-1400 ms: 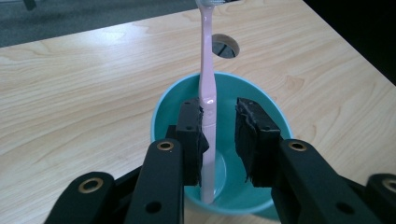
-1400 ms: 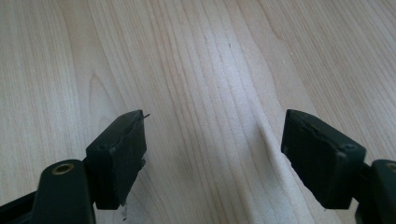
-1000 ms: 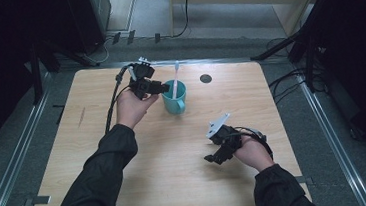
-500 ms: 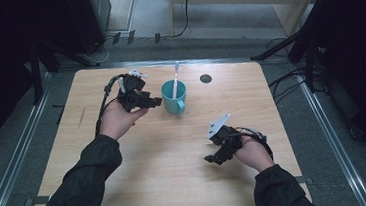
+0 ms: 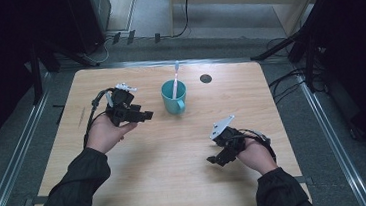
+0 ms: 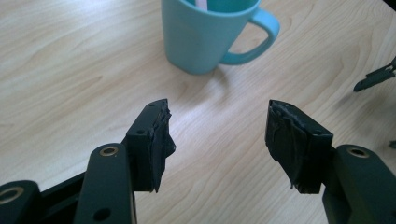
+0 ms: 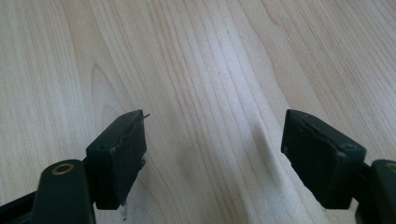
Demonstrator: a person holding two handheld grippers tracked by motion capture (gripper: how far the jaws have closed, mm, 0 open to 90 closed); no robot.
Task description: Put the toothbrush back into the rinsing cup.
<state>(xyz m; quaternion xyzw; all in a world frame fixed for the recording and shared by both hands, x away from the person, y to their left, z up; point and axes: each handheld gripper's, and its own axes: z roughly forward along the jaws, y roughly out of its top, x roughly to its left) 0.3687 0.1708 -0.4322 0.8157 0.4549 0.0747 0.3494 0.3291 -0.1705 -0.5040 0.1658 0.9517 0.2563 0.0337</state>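
The mug point(image 5: 174, 97) stands on the table point(image 5: 178, 183) just right of the left gripper point(image 5: 144, 116), a toothbrush point(image 5: 175, 76) upright in it. The right gripper point(image 5: 215, 159) sits well apart, nearer the person, mug beyond its left.

We see a teal mug point(image 5: 174, 96) standing upright on the far middle of the table, its handle toward our right and slightly toward us. A slim white toothbrush point(image 5: 175, 78) stands inside it, leaning against the far rim; its lower stem looks pinkish, though we cannot be sure.
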